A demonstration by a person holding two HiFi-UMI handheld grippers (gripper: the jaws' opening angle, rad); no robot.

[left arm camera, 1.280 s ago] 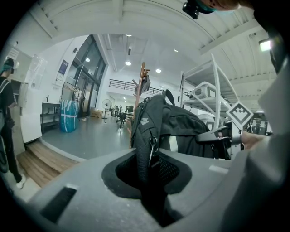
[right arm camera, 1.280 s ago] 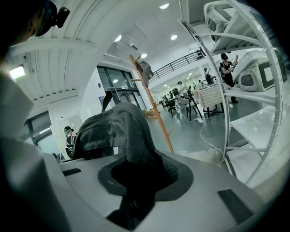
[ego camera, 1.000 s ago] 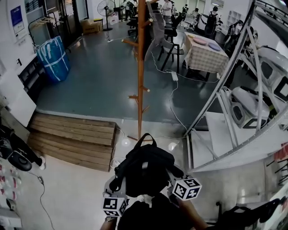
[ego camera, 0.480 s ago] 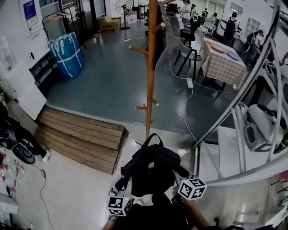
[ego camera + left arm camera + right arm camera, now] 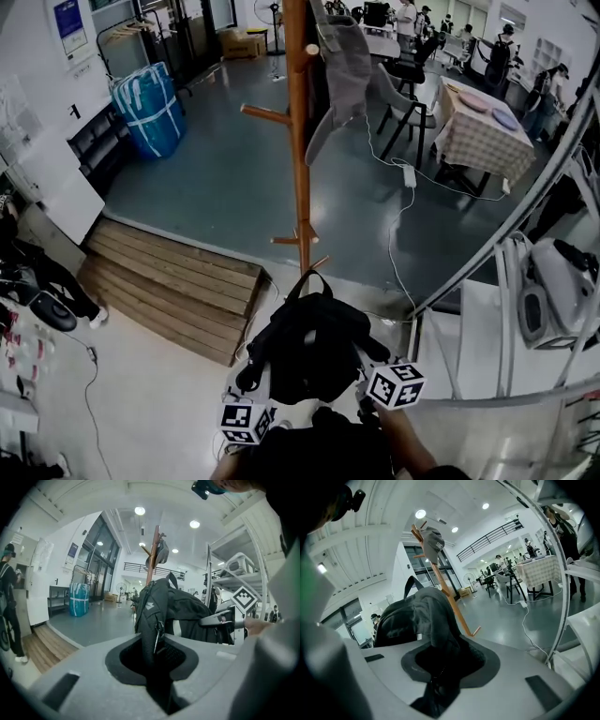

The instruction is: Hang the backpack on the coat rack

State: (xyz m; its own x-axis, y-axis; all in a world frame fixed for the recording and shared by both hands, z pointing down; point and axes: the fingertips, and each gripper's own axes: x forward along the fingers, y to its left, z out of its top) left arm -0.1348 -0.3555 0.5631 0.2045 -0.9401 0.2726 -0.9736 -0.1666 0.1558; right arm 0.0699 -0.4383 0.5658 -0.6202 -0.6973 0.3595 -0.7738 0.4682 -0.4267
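A: Scene, big to small?

B: Open hall with a grey floor (image 5: 216, 187). A wooden coat rack (image 5: 300, 141) stands upright on it, centre of the head view, with pegs at several heights. A grey garment (image 5: 345, 66) hangs off an upper peg on its right. A slatted wooden platform (image 5: 173, 291) lies left of the rack foot. A blue wrapped bundle (image 5: 150, 108) sits further back left, well apart.

A: Where's the pack?

B: The black backpack (image 5: 309, 347) is off the floor, carried between both tools, just on the near side of the rack foot. It's on no peg. Its handle loop (image 5: 309, 274) stands up and overlaps the pole base in the head view. Can't tell if they touch.

A: Tool state?

B: The left tool (image 5: 154, 667) has its jaws clamped on a black side part of the pack, with a zipper pull (image 5: 158, 630) hanging right at the pinch. The right tool (image 5: 440, 667) has its jaws clamped on a fold of the pack's dark fabric.

A: Anything smaller?

B: One marker cube sits each side of the pack, the left cube (image 5: 246, 422) low, the right cube (image 5: 394, 385) slightly higher. A white cable (image 5: 398, 234) runs across the floor right of the rack.
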